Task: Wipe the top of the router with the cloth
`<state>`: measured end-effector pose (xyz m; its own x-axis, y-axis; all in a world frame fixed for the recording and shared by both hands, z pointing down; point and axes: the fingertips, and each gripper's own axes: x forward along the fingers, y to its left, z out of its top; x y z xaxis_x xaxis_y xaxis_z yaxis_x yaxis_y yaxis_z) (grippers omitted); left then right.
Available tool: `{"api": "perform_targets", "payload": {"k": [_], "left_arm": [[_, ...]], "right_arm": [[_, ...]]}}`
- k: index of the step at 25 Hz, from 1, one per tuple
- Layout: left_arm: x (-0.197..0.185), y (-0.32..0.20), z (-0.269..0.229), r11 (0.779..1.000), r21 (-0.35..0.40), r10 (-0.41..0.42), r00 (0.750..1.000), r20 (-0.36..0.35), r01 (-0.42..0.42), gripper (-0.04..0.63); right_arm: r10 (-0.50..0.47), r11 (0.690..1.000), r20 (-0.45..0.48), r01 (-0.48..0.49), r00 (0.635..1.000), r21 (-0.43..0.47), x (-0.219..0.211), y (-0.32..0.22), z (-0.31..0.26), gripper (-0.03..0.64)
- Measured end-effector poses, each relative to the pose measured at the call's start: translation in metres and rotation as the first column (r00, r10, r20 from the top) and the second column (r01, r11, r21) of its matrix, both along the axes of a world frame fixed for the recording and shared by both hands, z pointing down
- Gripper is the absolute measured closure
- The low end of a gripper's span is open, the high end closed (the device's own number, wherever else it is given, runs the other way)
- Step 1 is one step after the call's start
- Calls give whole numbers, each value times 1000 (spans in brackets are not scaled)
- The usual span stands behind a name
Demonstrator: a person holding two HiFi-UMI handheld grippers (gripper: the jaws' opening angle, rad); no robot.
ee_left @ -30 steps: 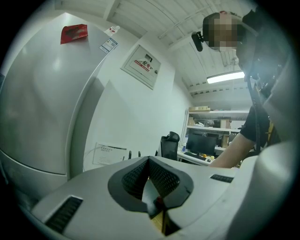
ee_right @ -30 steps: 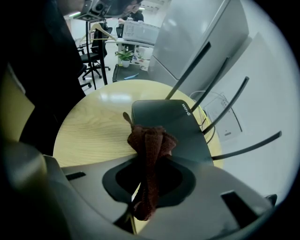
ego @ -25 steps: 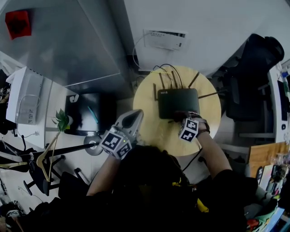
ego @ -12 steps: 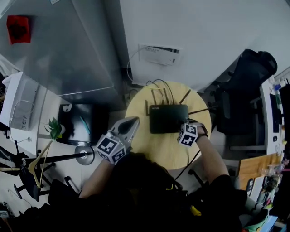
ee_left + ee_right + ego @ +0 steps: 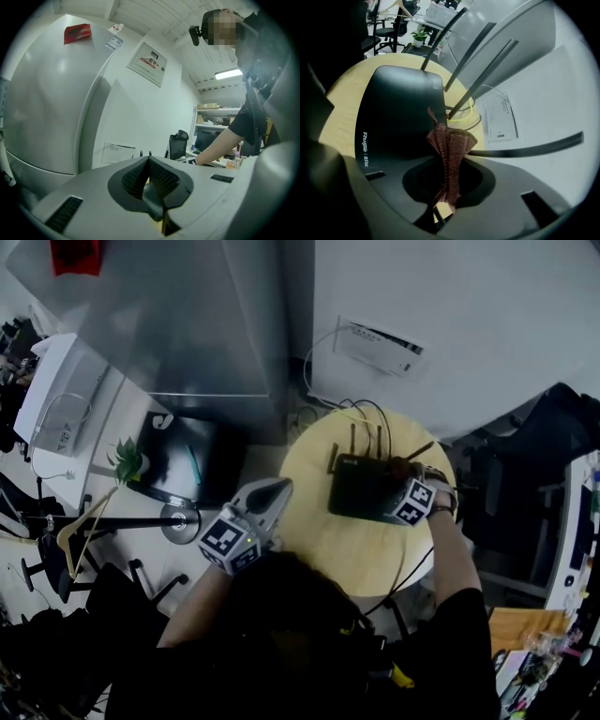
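Observation:
A black router (image 5: pixel 361 488) with several antennas lies on the round yellow table (image 5: pixel 319 521). In the right gripper view the router (image 5: pixel 401 112) fills the left, its top dark and flat. My right gripper (image 5: pixel 405 476) hovers over the router's right end, shut on a reddish cloth (image 5: pixel 447 150) that bunches out of the jaws down toward the router top. My left gripper (image 5: pixel 267 498) is held off the table's left edge, jaws closed with nothing in them; its own view shows only wall and room.
Cables (image 5: pixel 361 418) trail from the router's back over the table edge. A white box (image 5: pixel 380 338) sits on the wall behind. A dark case (image 5: pixel 178 465), a small plant (image 5: pixel 127 465) and a hanger stand (image 5: pixel 84 531) lie left. Office chairs (image 5: pixel 553 456) are at the right.
The right gripper with the cloth has moved from the router's near right corner toward its far right part. The head view has shifted; the left gripper has kept its place.

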<state>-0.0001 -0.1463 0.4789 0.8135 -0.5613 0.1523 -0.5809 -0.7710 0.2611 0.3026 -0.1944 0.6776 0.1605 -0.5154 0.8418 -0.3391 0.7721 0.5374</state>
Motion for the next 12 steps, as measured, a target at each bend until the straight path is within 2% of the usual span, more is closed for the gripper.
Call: {"api": "perform_targets", "payload": {"k": [5,8,12], "left_arm": [[0,3,2,1000,16,-6,1000,21,6,603],[20,6,-1,997,50,57,997,55,-60,603],[53,11,-10,984,84,155,987,48,-158,603]], "right_arm": [[11,993,52,-5,999,-119,-12,14,17,551],[28,986,64,-17,998,-164,-13,26,18,551],[35,983,82,-19,996,-184,-20,47,20,551]]}}
